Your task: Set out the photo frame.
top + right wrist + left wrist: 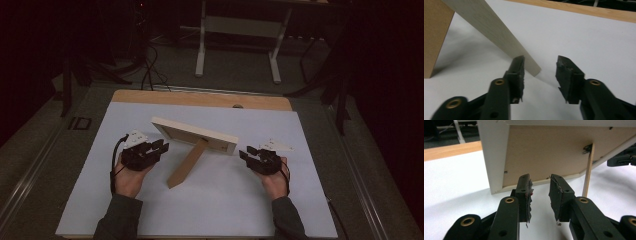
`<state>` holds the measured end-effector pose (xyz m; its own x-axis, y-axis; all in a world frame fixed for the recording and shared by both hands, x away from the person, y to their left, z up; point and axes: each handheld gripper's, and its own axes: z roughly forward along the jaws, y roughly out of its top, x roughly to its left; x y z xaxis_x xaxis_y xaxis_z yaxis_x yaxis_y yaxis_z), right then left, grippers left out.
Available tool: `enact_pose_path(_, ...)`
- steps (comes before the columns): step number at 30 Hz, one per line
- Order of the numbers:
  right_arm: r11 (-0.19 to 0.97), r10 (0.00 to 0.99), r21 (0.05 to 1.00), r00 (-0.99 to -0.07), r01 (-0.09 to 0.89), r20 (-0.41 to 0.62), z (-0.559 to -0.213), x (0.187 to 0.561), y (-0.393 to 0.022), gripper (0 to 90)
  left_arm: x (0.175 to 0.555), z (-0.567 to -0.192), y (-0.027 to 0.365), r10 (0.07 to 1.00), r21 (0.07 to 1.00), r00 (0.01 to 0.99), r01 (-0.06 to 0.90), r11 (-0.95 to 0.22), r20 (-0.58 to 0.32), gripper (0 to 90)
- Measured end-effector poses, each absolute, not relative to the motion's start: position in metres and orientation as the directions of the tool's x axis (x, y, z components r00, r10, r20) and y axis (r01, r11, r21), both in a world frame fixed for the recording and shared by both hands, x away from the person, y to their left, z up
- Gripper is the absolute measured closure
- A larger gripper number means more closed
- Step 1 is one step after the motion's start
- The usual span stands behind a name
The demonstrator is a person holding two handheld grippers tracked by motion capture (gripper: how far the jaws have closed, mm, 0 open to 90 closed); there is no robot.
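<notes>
In the high view a picture frame (197,135) stands on the white table cover (215,200) with its back toward the person, propped on a fold-out wooden stand (187,164) that slants down to the cover. The left gripper (159,148) sits just beside the frame's left end and the right gripper (245,154) just beside its right end; both have their jaws apart and neither holds anything. From here the frame looks light and stiff, but likely fragile if the unseen front carries glass, and the hinged stand would probably fold or swing if it were taken by that part; the pale outer rails at the two ends look like the safer places to grip. In the left gripper view the jaws stand partly open with bare cover between them, pointed at the frame's lower rail (496,157) and the brown backing board (549,152); the stand's thin edge (589,170) drops from a small dark hinge that is hard to make out, and the frame's top is cut off by the picture's edge. In the right gripper view the jaws are moderately open and empty, with the frame's pale edge (499,37) running down to a corner that ends just behind the left jaw's tip; whether it touches that jaw cannot be told. The front of the frame is hidden throughout.
</notes>
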<state>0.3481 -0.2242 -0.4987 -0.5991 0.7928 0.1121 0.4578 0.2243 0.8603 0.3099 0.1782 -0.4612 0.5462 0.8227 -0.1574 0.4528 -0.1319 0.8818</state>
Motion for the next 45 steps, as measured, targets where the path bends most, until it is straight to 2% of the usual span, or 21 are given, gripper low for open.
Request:
enact_pose_path(5,0.19,0.8,0.86,-0.582,0.474,0.145,-0.496,0.349,-0.224,79.9,0.312,-0.461,0.182,0.824,0.882,0.534,0.462,-0.096,-0.19,76.4)
enact_pose_path(9,0.176,0.801,0.865,-0.579,0.47,0.152,-0.493,0.347,-0.223,89.5,0.313,-0.461,0.182,0.828,0.886,0.527,0.456,-0.087,-0.191,84.1)
enact_pose_path(12,0.178,0.797,0.868,-0.585,0.464,0.149,-0.491,0.347,-0.221,89.7,0.315,-0.461,0.182,0.837,0.889,0.516,0.45,-0.083,-0.183,90.0)
enact_pose_path(18,0.191,0.789,0.873,-0.6,0.449,0.136,-0.486,0.348,-0.214,89.8,0.32,-0.459,0.18,0.844,0.889,0.503,0.452,-0.076,-0.184,90.0)
enact_pose_path(30,0.191,0.779,0.889,-0.615,0.415,0.12,-0.467,0.355,-0.205,89.7,0.331,-0.461,0.177,0.845,0.878,0.478,0.478,-0.021,-0.24,90.0)
enact_pose_path(35,0.168,0.771,0.89,-0.619,0.425,0.15,-0.467,0.359,-0.203,89.7,0.332,-0.461,0.175,0.85,0.882,0.472,0.471,-0.019,-0.234,90.0)
enact_pose_path(45,0.177,0.771,0.89,-0.621,0.42,0.14,-0.467,0.362,-0.2,89.6,0.337,-0.46,0.171,0.858,0.881,0.461,0.473,-0.023,-0.225,90.0)
